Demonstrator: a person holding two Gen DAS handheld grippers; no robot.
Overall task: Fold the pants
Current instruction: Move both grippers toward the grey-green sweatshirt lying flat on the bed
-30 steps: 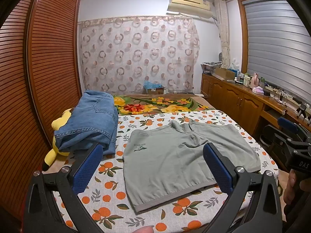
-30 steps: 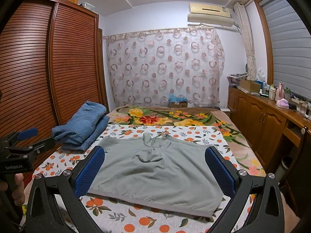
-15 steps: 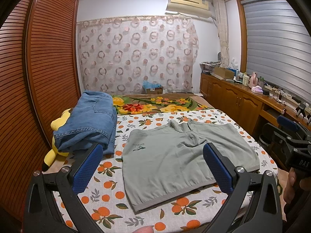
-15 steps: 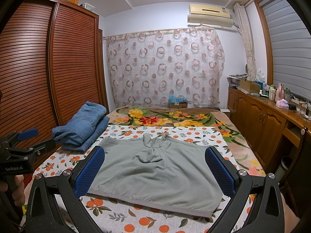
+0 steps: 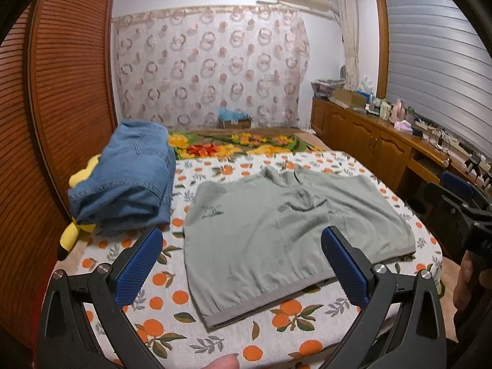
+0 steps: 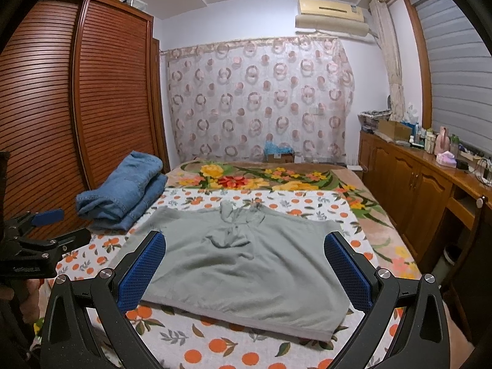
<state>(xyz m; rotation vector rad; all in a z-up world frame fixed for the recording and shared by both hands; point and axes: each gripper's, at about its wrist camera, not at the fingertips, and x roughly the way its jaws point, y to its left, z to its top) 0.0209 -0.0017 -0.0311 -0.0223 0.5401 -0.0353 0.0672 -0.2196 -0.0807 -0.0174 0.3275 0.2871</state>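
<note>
Grey-green cotton pants (image 5: pixel 286 233) spread flat across the orange-printed white bedsheet (image 5: pixel 166 329), waistband hem nearest the cameras, small dark logo on the left leg panel, drawstring area bunched at the far edge; seen again in the right wrist view (image 6: pixel 246 264), lying roughly centred between the blue pads. Left gripper (image 5: pixel 243 264) wide open, blue-padded black fingers (image 5: pixel 138 267) hovering above the near hem, holding nothing, not touching the fabric. Right gripper (image 6: pixel 244 270) likewise spread wide and empty, poised over the near edge of the garment; also visible from the left wrist view at the far right, held in a hand (image 5: pixel 467 283). Folded blue denim jeans (image 5: pixel 126 181) stacked beside the pants on the left, resting partly on a yellow plush toy (image 5: pixel 70 233). Floral blanket (image 6: pixel 261 181) beyond, ring-patterned curtain (image 6: pixel 258 98) behind, louvred wooden wardrobe (image 6: pixel 92 98) on the left.
</note>
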